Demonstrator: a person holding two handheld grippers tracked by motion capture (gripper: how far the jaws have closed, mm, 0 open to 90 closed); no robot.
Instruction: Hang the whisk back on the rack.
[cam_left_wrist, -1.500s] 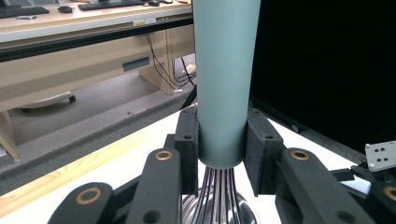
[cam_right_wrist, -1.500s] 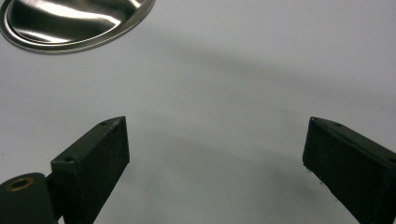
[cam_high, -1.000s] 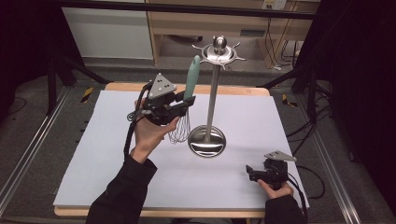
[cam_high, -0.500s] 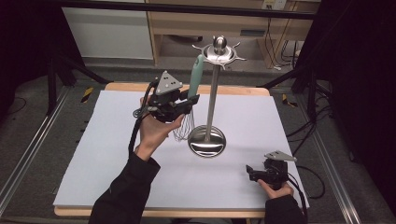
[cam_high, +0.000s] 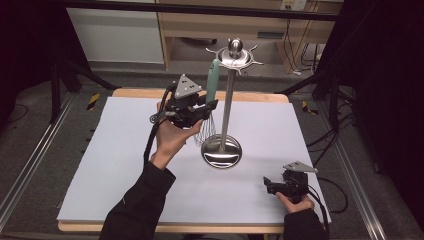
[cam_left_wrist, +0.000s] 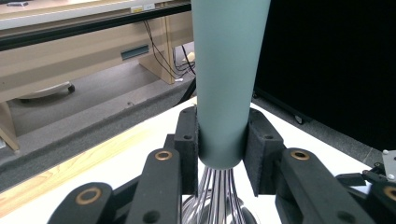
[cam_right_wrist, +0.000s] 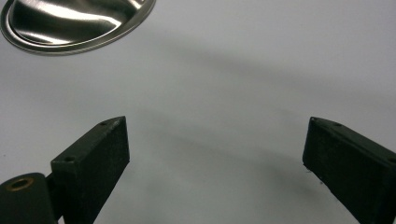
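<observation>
A whisk with a teal handle (cam_high: 213, 80) and wire loops (cam_high: 206, 131) stands upright beside a steel utensil stand (cam_high: 226, 107). My left gripper (cam_high: 207, 107) is shut on the lower end of the teal handle (cam_left_wrist: 226, 70), and both pads (cam_left_wrist: 189, 149) press its sides just above the wires (cam_left_wrist: 217, 198). The handle's top reaches up to the stand's hook ring (cam_high: 235, 56). My right gripper (cam_high: 268, 184) rests low on the white mat at the front right, open, with nothing between its fingertips (cam_right_wrist: 100, 147).
The stand's round steel base (cam_high: 221, 151) sits mid-table on the white mat (cam_high: 110, 150); its edge (cam_right_wrist: 70, 28) lies ahead of the right gripper. A wooden table edge (cam_high: 250, 96) runs along the back. Cables trail off the right side.
The left gripper has carried the whisk a little up and toward the stand's hook ring. The right gripper has stayed still.
</observation>
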